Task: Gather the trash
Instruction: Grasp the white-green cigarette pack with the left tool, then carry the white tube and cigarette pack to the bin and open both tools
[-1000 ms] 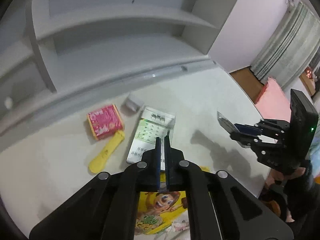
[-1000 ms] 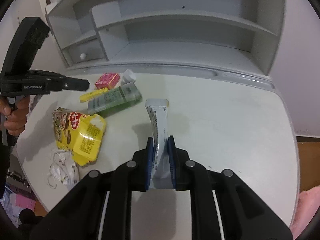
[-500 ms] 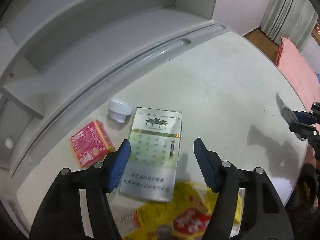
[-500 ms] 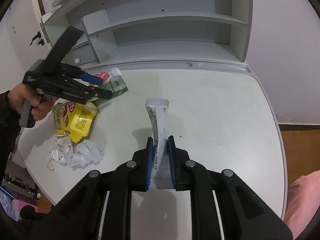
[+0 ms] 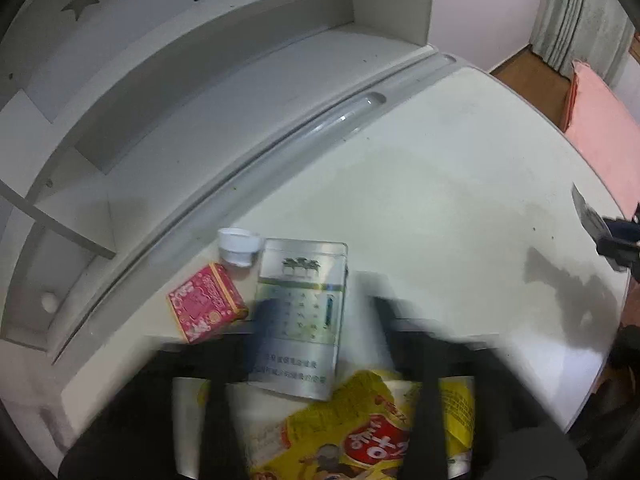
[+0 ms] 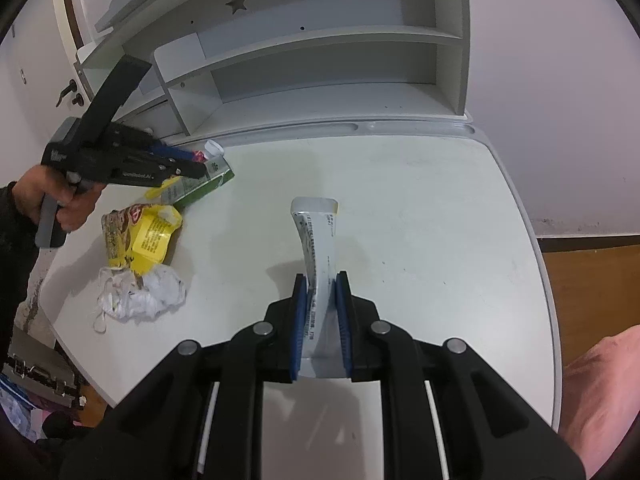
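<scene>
On a white worktop (image 6: 420, 208), the right tongs (image 6: 320, 316) are clamped on a flattened white tube (image 6: 316, 236), lifted clear of the surface. At the far left, the left tongs (image 5: 320, 320) hover over a green-and-silver carton (image 5: 300, 312), their jaws opening and straddling it, pads not yet pressing. A pink box (image 5: 204, 302), yellow snack bag (image 6: 140, 236) and crumpled tissue (image 6: 140, 296) lie nearby. The step in hand appears to be picking up the carton; next, the tongs likely need to lower and close across its width.

Yellow snack bag (image 6: 148, 236), red dotted box (image 5: 206, 307), green-and-silver carton (image 5: 300, 312).
</scene>
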{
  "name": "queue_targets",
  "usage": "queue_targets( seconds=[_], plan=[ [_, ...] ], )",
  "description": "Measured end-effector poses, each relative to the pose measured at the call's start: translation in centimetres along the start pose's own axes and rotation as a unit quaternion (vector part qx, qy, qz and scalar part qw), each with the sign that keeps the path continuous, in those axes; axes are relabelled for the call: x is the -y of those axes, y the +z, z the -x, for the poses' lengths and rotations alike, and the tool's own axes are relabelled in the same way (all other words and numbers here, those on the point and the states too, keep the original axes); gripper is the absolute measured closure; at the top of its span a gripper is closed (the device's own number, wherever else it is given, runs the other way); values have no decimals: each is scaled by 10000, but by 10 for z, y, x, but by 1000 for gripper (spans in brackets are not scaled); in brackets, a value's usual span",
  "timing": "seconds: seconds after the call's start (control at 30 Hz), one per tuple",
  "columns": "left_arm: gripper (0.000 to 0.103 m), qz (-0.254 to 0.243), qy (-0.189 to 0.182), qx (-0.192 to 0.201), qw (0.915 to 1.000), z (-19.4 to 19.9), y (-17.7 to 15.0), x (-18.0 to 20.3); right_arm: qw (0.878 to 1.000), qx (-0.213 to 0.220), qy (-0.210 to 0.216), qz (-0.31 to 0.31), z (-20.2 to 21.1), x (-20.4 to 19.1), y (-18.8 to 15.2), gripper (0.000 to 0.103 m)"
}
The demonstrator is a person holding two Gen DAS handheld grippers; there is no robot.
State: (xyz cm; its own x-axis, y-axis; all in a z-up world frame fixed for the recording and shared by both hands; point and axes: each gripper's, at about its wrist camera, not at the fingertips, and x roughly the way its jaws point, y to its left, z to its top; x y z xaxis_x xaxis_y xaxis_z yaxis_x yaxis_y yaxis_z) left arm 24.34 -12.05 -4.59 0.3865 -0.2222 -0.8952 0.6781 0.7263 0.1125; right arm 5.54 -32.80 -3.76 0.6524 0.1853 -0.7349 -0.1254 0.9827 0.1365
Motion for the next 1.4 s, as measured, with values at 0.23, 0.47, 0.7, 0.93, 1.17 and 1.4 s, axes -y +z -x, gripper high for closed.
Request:
queue_targets(
  seconds=[0.23, 0.47, 0.7, 0.93, 1.17, 1.4],
  plan=[
    [20, 14, -107, -276, 9996, -31, -1, -12, 10000, -25, -37, -33, 2, 6, -6, 88],
    [41, -44, -363, -393, 9986, -41, -1, -15, 9999, -109, -3, -73, -11, 9, -2, 88],
    [47, 177, -240, -60, 9995, -11, 10, -9, 9997, 83, -74, -197, 4, 21, -4, 88],
    [47, -424, -263, 1219, 9913, 72, 30, 116, 9935, 366, -586, -904, 56, 87, -46, 88],
    [47, -1188, -1303, 2072, 9623, 100, 19, 309, 9606, 370, -1600, -2241, 128, 192, -166, 88],
    [47, -2094, -2238, 1797, 9348, 50, -16, 477, 9102, -88, -2231, -3488, 159, 266, -310, 88]
  ],
)
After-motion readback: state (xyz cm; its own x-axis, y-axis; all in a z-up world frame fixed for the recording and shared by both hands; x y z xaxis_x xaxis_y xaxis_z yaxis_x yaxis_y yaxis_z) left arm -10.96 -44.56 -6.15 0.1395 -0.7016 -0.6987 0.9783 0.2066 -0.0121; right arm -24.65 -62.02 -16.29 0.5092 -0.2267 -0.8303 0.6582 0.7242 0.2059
